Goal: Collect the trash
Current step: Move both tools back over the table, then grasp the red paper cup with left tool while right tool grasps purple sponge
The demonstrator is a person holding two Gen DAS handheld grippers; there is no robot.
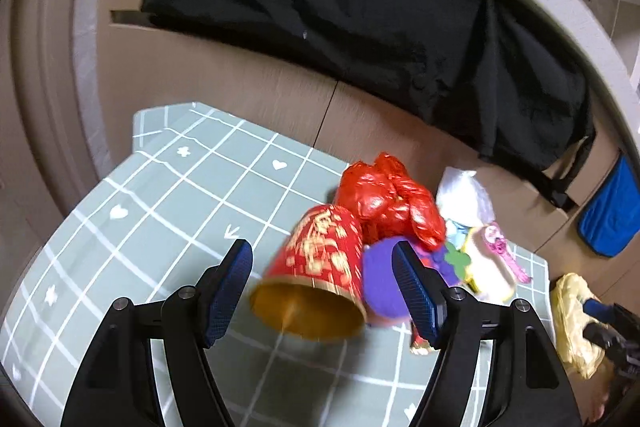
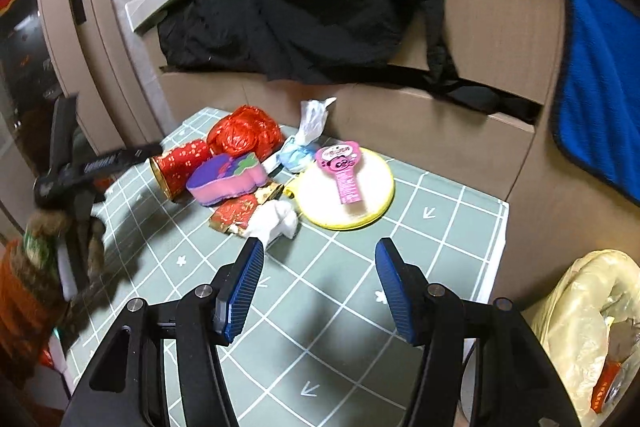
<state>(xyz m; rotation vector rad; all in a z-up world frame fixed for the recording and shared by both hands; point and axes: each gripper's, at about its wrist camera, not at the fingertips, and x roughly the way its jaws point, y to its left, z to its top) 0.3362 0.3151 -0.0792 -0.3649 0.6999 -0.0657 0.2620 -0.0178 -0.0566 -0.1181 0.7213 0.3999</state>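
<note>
Here we are holding both tongs over a small table [image 2: 452, 227] with a green checked cover, where the trash is lying in a loose heap. The left tongs [image 1: 324, 279] are standing spread, and a red paper cup [image 1: 320, 267] with gold print is lying on its side between their fingers, mouth toward us; we cannot tell whether either pad is touching it. Just behind the right-hand finger a purple sponge [image 1: 380, 279] is showing, and beyond the fingertips a crumpled red bag [image 1: 388, 199] is resting against the cup. The right tongs [image 2: 320, 275] are also standing spread, with nothing between the fingers but bare cover. Ahead of their left finger a white crumpled tissue [image 2: 280, 221] is lying just beside a red wrapper [image 2: 236, 211]. Straight ahead, farther off, a yellow-rimmed round lid [image 2: 360, 195] is carrying a pink tag [image 2: 344, 167]. Off to the right of these tongs, beside the table, a pale yellow bag [image 2: 588, 311] is standing open.
</note>
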